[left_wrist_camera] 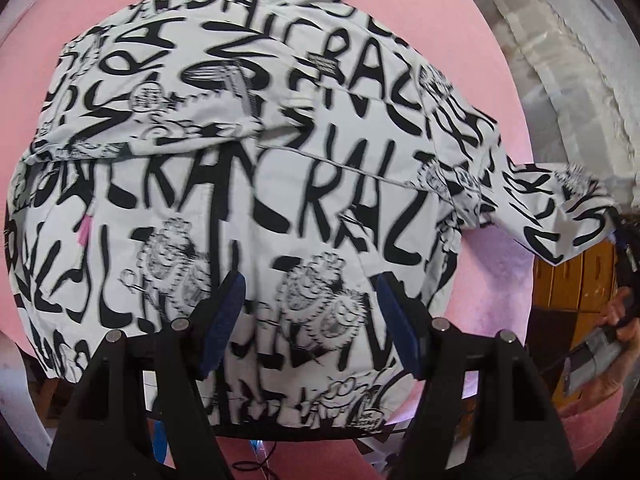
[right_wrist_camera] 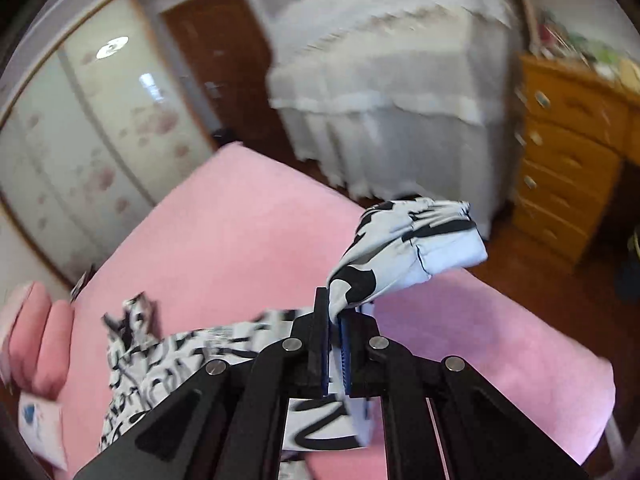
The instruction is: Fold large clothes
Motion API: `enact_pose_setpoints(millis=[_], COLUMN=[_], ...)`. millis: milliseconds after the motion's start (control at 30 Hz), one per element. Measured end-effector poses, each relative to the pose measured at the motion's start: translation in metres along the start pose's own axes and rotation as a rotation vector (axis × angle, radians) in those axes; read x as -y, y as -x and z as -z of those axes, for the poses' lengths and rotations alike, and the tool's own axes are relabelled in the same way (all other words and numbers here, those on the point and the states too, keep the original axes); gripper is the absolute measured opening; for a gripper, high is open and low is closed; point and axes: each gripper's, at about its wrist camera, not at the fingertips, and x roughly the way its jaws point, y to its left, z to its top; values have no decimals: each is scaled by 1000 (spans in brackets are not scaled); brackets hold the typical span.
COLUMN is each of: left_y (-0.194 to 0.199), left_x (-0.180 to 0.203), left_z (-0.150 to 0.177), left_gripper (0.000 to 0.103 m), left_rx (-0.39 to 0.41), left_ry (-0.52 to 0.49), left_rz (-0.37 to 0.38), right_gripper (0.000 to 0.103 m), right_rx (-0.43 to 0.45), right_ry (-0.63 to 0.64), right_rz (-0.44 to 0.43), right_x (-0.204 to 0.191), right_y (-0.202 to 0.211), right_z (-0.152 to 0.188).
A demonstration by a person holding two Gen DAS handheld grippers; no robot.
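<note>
A large white jacket (left_wrist_camera: 256,184) with black graffiti lettering lies spread on the pink bed (left_wrist_camera: 132,12). One sleeve is folded across its upper body. My left gripper (left_wrist_camera: 308,300) is open and hovers over the jacket's lower part, its blue-padded jaws apart. The other sleeve (left_wrist_camera: 560,208) stretches off to the right, lifted above the bed. In the right wrist view my right gripper (right_wrist_camera: 334,320) is shut on that sleeve's cuff (right_wrist_camera: 408,248), which sticks up past the jaws, with the jacket's body (right_wrist_camera: 168,364) trailing left below.
A bed with a white frilled cover (right_wrist_camera: 392,92) stands beyond the pink bed (right_wrist_camera: 240,240). A wooden chest of drawers (right_wrist_camera: 568,160) is at the right, a wardrobe with sliding doors (right_wrist_camera: 92,144) at the left. Pink pillows (right_wrist_camera: 36,332) lie at the left edge.
</note>
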Motion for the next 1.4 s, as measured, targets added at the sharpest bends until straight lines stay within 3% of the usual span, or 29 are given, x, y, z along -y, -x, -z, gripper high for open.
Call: enact_pose_setpoints(millis=[133,367,567,733,900,1033,1167,1233,1400], left_y=[11,38,58,62,54,48,42,38,22], left_x=[-28,-79,-123,-159,-190,-208,-211,-209,-190], left_z=[-8,-30,-48,-53,-54,-57,-62,-67,-84], left_gripper=[65,65,65,65,65,65,65,65,65], left_rx=[27,40,69,66,41,26,15,16,18], left_ry=[-27,-33,-91,-105,-91,-79,-80,-81,-89], left_rz=[8,30,33,35,12,-1,-11,-4,50], right_gripper=[5,5,5,5,5,7,19,35,38], right_rx=[13,-9,-89,-168,-179,-257,-325,-337,-337], right_ry=[63,204,356,446,512,660,643,642,621], right_rz=[-75,-170,-185,-163,-194,-191,-253,-267,-257], right_x=[-57,-165,-241,-285,-295,-310,-306,-302,-282], right_y=[19,47,46,14,-24,-45,-48,-46,-38], right_z=[8,58,132,207,270,304,311,312,307])
